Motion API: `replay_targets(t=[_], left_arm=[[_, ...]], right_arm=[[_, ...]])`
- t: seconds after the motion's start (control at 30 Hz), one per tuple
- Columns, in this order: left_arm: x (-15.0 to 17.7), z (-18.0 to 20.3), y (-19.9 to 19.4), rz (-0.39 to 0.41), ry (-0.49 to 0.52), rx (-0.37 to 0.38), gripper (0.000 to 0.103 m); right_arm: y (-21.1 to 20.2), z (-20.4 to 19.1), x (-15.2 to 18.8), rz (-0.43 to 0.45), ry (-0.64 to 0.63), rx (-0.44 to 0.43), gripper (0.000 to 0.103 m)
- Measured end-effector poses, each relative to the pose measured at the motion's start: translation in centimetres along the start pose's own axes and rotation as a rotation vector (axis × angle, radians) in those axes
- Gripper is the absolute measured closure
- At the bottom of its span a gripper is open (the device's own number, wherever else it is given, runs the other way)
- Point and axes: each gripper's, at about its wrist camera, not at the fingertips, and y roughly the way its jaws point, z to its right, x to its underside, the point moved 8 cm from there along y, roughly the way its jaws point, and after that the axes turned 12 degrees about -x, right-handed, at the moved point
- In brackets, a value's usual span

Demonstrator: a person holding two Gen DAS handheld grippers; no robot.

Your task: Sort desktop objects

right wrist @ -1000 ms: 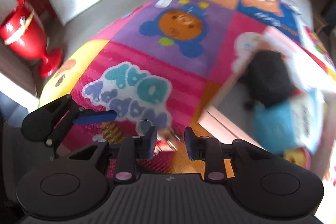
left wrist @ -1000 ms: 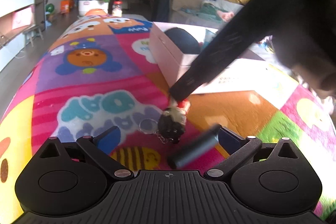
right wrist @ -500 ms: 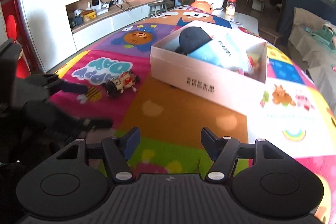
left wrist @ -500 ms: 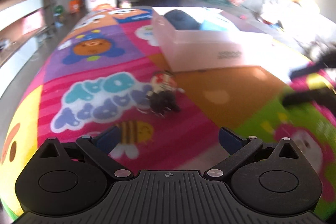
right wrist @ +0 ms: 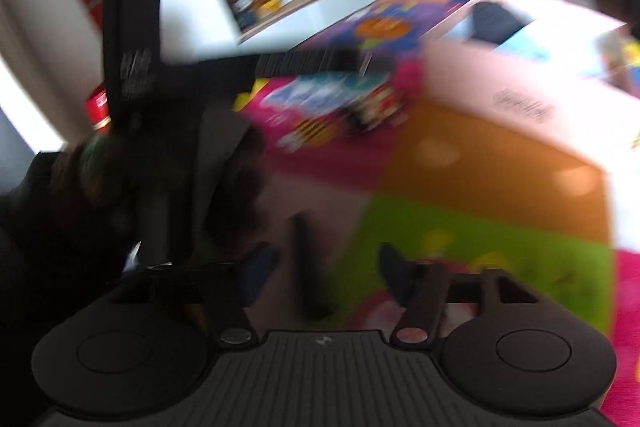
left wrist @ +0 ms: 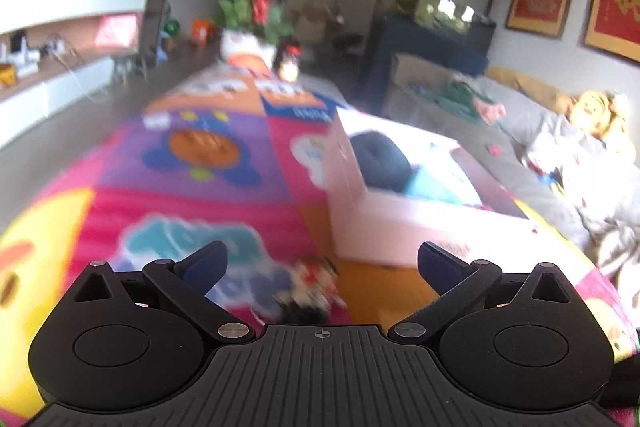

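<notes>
A small doll keychain (left wrist: 308,291), blurred, lies on the colourful cartoon mat (left wrist: 224,195), low between the fingers of my left gripper (left wrist: 322,263), which stands wide open and touches nothing. The doll (right wrist: 376,107) also shows in the right wrist view, below a left finger (right wrist: 304,61). My right gripper (right wrist: 328,269) hangs low over the mat. Its jaws are closing around a thin black stick (right wrist: 306,263) that lies between them, with gaps on both sides. The white box (left wrist: 400,231) holds a dark round thing (left wrist: 376,159) and a cyan item (left wrist: 436,187).
The box (right wrist: 500,87) stands right of the doll. A flower pot (left wrist: 256,11) and a jar (left wrist: 289,61) sit at the mat's far end. A sofa with clothes and a plush toy (left wrist: 592,115) runs along the right, shelves (left wrist: 60,67) along the left.
The right gripper left the doll, swung away and opened wide, then sank over the black stick with narrower jaws. The left gripper's view tilted up, so the doll sits lower between its fingers.
</notes>
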Motion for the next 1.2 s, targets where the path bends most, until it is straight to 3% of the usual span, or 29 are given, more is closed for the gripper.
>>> replay_targets(t=[0.1,0.17,0.2,0.3,0.4,0.53,0.6,0.8,0.93,1.1,1.17,1.2], left_arm=[[-1.1,-1.5,-0.3,0.021,0.010,-0.046,0.000],[-1.6,-2.3,-0.4,0.025,0.011,-0.065,0.000],[-1.7,-2.7,-0.5,0.027,0.008,-0.074,0.000],[-1.6,-3.5,-0.7,0.023,0.016,-0.083,0.000],[-0.7,-3.6,-0.4,-0.006,0.040,-0.083,0.000],[0.9,-2.4,0.0,-0.044,0.081,-0.051,0.000],[1.5,-1.6,0.1,-0.056,0.115,-0.028,0.000],[3.5,0.3,0.0,-0.074,0.238,0.011,0.000],[4.0,1.1,0.2,-0.076,0.283,0.013,0.000],[3.5,1.8,0.4,-0.046,0.302,-0.014,0.000],[3.5,2.0,0.6,-0.048,0.335,-0.030,0.004],[3.6,2.1,0.7,-0.054,0.357,-0.034,0.016]], right_arm=[[1.4,-0.6,0.4,-0.042,-0.073,0.048,0.057],[1.8,-0.5,0.7,-0.058,-0.120,0.109,0.069],[1.7,-0.4,0.5,-0.062,-0.136,0.128,0.080],[0.9,0.2,0.0,-0.081,-0.163,0.178,0.084],[0.3,1.5,-1.0,-0.092,-0.267,0.325,0.084],[-0.8,4.0,-3.2,-0.042,-0.422,0.589,0.083],[-1.5,5.4,-4.0,-0.012,-0.396,0.657,0.079],[-3.7,8.6,-2.9,0.080,-0.181,0.676,0.052],[-4.8,10.1,-1.0,0.136,-0.023,0.642,0.025],[-5.1,12.0,0.8,0.244,0.194,0.532,0.012],[-5.0,12.1,1.0,0.298,0.222,0.511,0.005],[-5.0,12.1,1.1,0.309,0.226,0.508,0.002]])
